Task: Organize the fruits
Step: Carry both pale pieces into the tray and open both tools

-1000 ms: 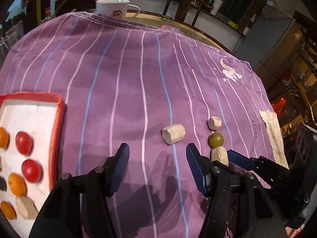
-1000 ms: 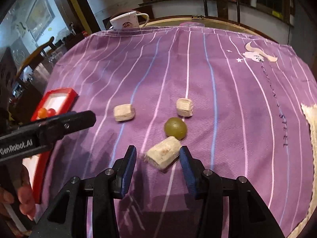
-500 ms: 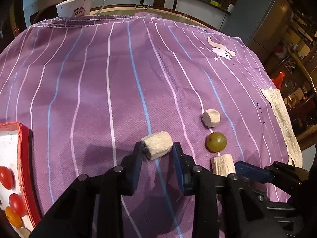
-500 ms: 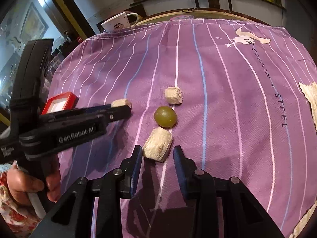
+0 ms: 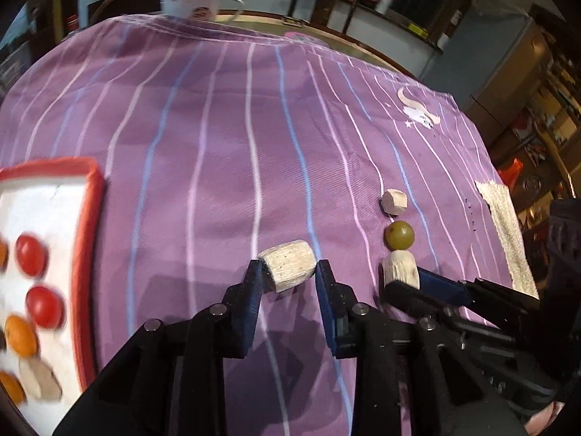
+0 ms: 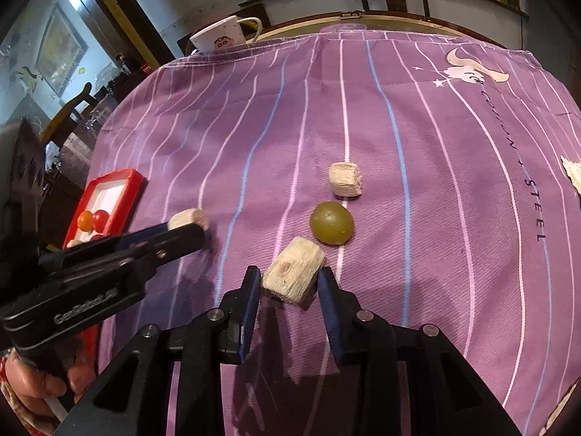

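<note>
A: Which way does the red-rimmed white tray [image 5: 92, 225] lie from the left claw [image 5: 288, 272]?

B: Off to its left, well apart across the purple striped cloth [image 5: 218, 138] on the table. The left claw's jaws have just been closing and now press on the pale, stubby cylindrical chunk [image 5: 288, 265], one pad on each end, so its long axis runs straight across the gap.

A: And the right claw [image 6: 290, 281]?

B: Its jaws have also just been closing, and it is clamped on a second pale fibrous chunk [image 6: 294, 269]. That one sits skewed, its long axis slanting away toward the round green fruit [image 6: 331, 222] just beyond it.

A: Which hand is nearer the tray?

B: The left, I judge. In the right wrist view the left claw sits between the right claw and the tray. Red and orange round fruits [image 5: 43, 307] already lie there. A third small pale chunk [image 6: 345, 178] waits beyond the green fruit.
</note>
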Demonstrator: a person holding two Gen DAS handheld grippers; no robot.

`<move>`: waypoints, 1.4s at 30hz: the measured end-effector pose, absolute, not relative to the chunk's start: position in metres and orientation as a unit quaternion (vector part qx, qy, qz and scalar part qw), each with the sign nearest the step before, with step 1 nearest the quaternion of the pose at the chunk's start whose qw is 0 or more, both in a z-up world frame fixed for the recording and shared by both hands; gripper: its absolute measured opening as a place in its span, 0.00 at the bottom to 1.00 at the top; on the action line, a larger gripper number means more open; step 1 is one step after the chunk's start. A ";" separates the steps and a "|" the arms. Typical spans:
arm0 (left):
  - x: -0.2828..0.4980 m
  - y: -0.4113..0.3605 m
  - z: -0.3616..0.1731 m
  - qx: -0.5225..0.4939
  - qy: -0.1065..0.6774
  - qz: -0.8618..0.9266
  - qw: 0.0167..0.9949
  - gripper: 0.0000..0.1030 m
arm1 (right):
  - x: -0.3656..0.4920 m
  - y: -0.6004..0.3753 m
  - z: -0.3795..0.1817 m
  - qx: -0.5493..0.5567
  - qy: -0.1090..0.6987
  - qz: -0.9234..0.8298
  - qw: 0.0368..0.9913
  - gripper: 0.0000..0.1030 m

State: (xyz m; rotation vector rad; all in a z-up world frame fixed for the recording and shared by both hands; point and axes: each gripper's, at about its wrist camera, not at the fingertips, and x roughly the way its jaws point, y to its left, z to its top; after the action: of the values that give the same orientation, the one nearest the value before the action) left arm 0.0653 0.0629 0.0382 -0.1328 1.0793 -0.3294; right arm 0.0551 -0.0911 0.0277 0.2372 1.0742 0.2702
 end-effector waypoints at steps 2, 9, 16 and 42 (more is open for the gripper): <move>0.054 0.072 0.044 -0.078 0.507 -0.145 0.846 0.28 | 0.052 -0.091 0.032 0.117 0.507 0.136 0.843 0.34; 0.003 0.106 0.060 -0.123 0.492 -0.092 0.857 0.28 | 0.030 -0.088 0.042 0.108 0.504 0.167 0.841 0.32; -0.046 0.139 0.072 -0.157 0.476 -0.038 0.864 0.28 | 0.004 -0.096 0.043 0.108 0.506 0.195 0.833 0.31; -0.064 0.306 0.060 -0.146 0.495 0.057 0.855 0.28 | -0.005 0.098 0.074 0.102 0.507 0.334 0.788 0.31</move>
State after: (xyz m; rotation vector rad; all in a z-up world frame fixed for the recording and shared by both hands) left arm -0.0638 0.3056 0.0599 -0.3072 1.0407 0.1200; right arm -0.0050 0.0982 0.0738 0.2204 1.0933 0.7188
